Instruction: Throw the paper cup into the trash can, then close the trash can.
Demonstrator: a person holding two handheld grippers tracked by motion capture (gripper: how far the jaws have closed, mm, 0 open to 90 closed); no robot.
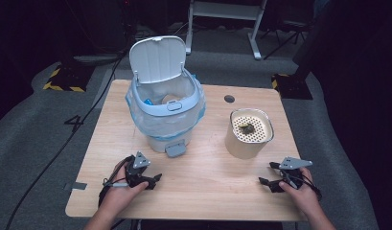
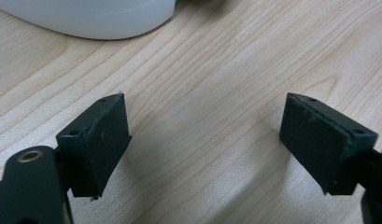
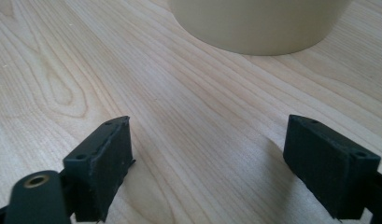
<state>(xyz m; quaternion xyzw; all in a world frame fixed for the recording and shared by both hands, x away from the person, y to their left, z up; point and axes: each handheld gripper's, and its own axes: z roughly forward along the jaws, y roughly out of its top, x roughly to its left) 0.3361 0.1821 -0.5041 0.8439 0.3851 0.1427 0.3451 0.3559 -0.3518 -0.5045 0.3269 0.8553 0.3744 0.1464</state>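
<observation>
A: Eyes on the beige container (image 1: 247, 136), right of centre in the high view. It stands upright on the wooden table (image 1: 208, 187), and the right gripper (image 1: 269, 173) sits just below it in the frame, near but not touching.

B: And in the right gripper view that container's rounded wall (image 3: 258, 23) fills the top middle, beyond the two black jaws, which are spread wide with only bare wood grain between them.

A: How does it look? Pale tan sides, a rounded-square mouth, a light rim, and a perforated insert inside with a dark clump (image 1: 246, 128) resting on it. What the clump is, I can't make out.

B: Moving to the left: the white bin (image 1: 167, 108) in the upper middle of the high view, lid flipped up, a blue-edged liner folded over its rim, some scraps inside.

A: The left gripper (image 1: 146, 173) is in the lower left, below the bin and apart from it, held in a hand (image 1: 118, 191). Its jaws also stand apart, holding nothing.

B: In the left gripper view the bin's white base (image 2: 90, 18) curves across the upper left.
</observation>
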